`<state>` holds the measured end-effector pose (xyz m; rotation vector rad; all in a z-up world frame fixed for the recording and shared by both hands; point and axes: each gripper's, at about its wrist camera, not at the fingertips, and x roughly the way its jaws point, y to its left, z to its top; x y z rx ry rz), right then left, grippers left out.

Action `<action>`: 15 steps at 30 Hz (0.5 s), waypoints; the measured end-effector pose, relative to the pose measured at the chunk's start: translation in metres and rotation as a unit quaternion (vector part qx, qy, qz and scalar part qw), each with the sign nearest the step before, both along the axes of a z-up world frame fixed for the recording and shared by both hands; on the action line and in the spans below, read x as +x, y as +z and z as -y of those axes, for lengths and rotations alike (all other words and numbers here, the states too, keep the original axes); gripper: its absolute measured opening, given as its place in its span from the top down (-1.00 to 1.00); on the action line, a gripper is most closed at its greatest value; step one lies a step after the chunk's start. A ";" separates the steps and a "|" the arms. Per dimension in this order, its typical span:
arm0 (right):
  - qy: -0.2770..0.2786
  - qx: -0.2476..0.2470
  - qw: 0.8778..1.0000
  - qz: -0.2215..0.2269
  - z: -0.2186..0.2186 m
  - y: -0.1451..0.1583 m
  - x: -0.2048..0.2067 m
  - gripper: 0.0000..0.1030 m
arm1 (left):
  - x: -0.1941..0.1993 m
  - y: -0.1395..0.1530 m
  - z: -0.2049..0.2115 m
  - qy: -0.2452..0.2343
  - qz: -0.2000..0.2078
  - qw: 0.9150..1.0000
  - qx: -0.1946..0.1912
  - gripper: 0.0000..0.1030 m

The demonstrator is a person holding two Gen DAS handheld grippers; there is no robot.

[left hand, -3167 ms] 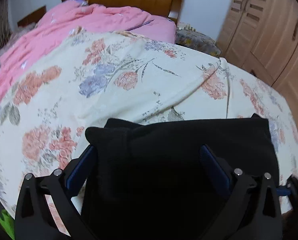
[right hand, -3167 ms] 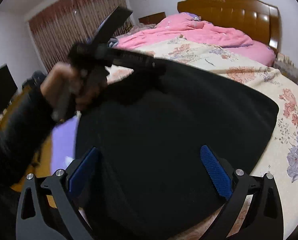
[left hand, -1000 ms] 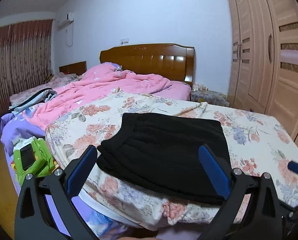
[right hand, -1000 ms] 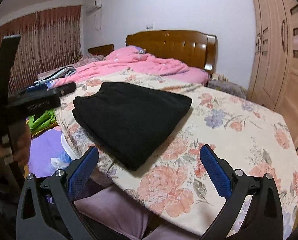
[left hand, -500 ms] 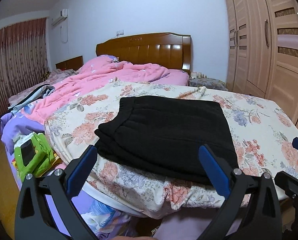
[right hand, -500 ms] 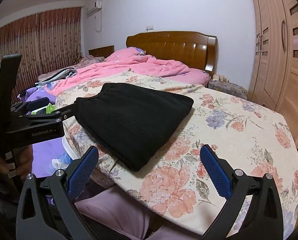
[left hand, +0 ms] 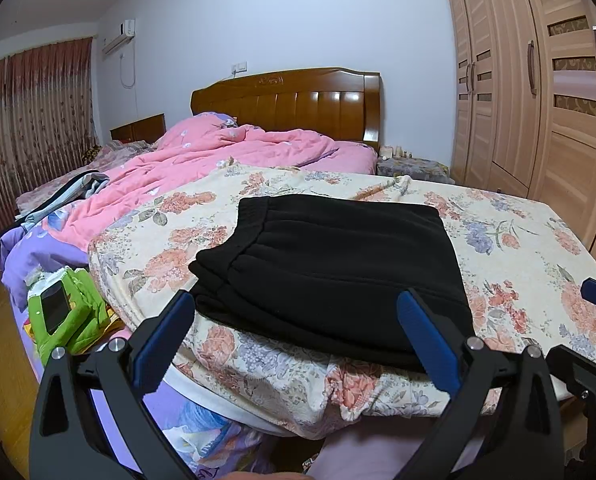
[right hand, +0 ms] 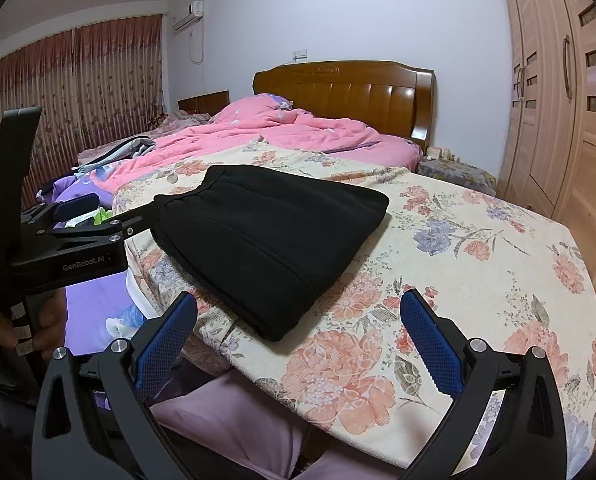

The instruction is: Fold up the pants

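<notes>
Your pants point(left hand: 333, 268) lay as a compact black rectangle on the floral bedspread point(left hand: 509, 248), near the foot of the bed, layers stacked and edges roughly squared. The folding looked finished, or close to it; at most a slightly ragged waistband corner was left to tidy. Your left claw point(left hand: 298, 336) and right claw point(right hand: 298, 332) both stood wide apart, empty, just short of the bed.

Matt black cloth pants point(left hand: 337, 268); glossy wooden headboard point(left hand: 294, 100).
</notes>
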<state>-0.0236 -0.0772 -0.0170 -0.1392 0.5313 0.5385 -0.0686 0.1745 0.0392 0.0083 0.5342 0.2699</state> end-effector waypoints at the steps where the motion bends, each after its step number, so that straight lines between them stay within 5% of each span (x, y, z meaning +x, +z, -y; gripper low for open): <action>1: 0.000 0.000 1.000 0.000 0.000 0.000 0.000 -0.91 | 0.000 0.000 0.000 0.000 0.000 1.000 0.000 -0.97; 15: 0.000 0.000 1.000 -0.004 0.000 -0.001 0.000 -0.91 | 0.001 0.000 0.000 -0.001 -0.002 1.000 -0.002 -0.97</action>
